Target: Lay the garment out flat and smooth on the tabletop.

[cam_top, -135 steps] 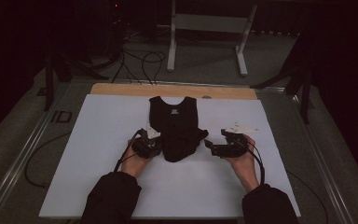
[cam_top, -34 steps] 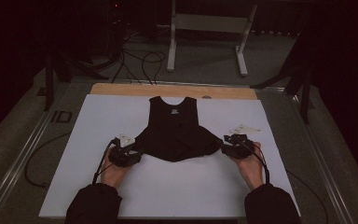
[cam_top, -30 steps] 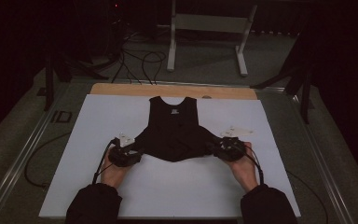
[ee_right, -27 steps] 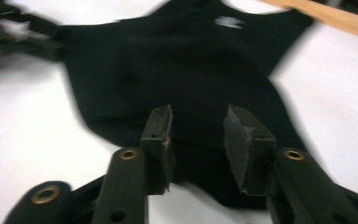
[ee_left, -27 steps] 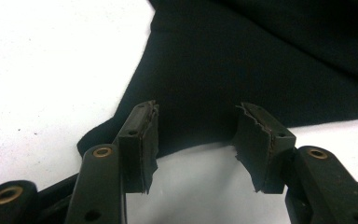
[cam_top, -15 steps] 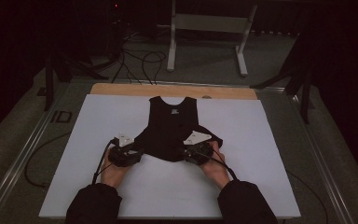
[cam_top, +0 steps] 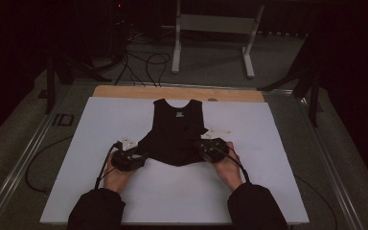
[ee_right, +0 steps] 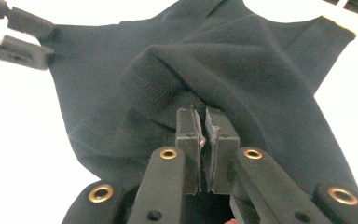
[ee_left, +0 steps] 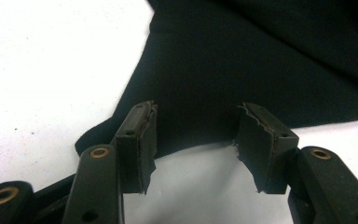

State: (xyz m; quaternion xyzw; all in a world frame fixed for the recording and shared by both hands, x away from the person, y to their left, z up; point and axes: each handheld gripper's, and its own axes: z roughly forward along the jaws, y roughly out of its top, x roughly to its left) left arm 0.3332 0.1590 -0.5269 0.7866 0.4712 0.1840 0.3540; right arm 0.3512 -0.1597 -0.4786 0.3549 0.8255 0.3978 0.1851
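Note:
A black sleeveless top [cam_top: 175,129] lies flat on the white tabletop [cam_top: 268,143], neck toward the far edge. My left gripper [cam_top: 143,157] is open at the top's lower left corner; in the left gripper view its fingertips [ee_left: 196,112] straddle the hem of the black cloth [ee_left: 242,60] without pinching it. My right gripper [cam_top: 200,144] is shut on the top's lower right part. In the right gripper view its jaws [ee_right: 200,112] pinch a raised fold of the fabric [ee_right: 261,65], and the left gripper [ee_right: 51,44] shows at the upper left.
A wooden strip [cam_top: 177,92] runs along the table's far edge. Behind it stand a white frame [cam_top: 211,28] and loose cables [cam_top: 139,62] on the floor. Bare white surface lies on both sides of the garment and in front of it.
The right gripper has slid left from the table's right side, carrying the top's lower right corner inward into a fold. The left gripper has stayed at the left corner.

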